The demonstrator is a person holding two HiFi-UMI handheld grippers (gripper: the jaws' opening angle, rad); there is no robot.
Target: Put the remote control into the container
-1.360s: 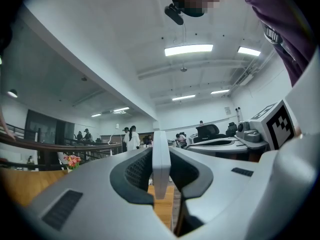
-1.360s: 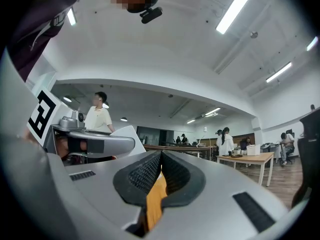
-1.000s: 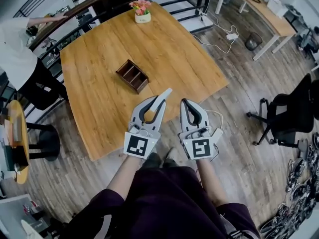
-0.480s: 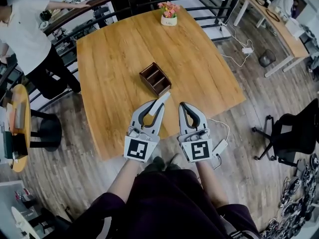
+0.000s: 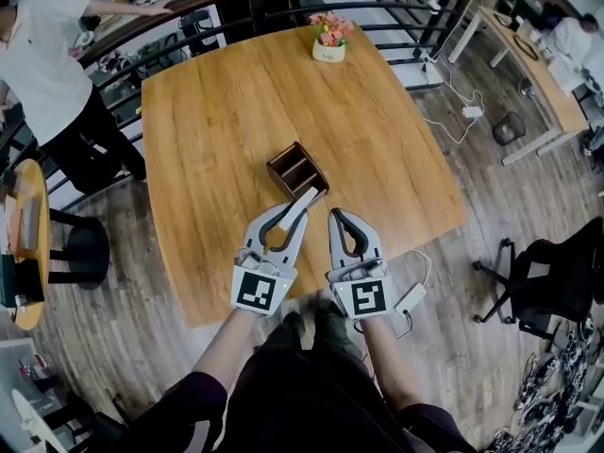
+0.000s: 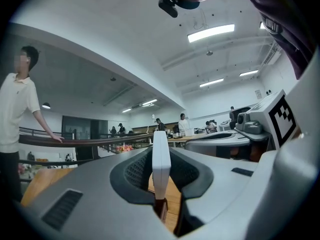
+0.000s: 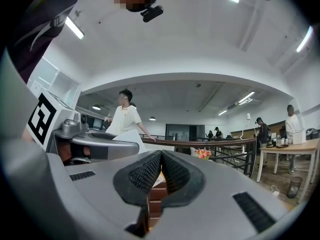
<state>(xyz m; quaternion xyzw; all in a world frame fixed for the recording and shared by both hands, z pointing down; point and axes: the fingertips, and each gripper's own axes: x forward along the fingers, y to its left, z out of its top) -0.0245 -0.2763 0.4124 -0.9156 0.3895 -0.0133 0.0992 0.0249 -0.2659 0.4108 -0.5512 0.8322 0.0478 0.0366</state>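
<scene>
My left gripper (image 5: 292, 213) is shut on a slim white remote control (image 5: 300, 204), which sticks out past its tips toward the dark brown wooden container (image 5: 296, 170) with its divided compartments. In the left gripper view the remote control (image 6: 161, 160) stands edge-on between the black pads. The remote's far end hangs just at the container's near corner. My right gripper (image 5: 338, 221) is shut with nothing in it, just right of the left one, above the table's near edge. Between its jaws in the right gripper view, a sliver of the container (image 7: 155, 194) shows.
The wooden table (image 5: 217, 102) carries a small flower pot (image 5: 328, 38) at its far edge. A railing (image 5: 142, 28) runs behind it, with a person in a white shirt (image 5: 47, 64) at the far left. A black office chair (image 5: 552, 276) stands at right, a white power adapter (image 5: 411, 297) on the floor.
Both grippers have moved forward toward the container, the left one carrying the remote. The remote's tip, which hung short of the container a second ago, now reaches its near corner.
</scene>
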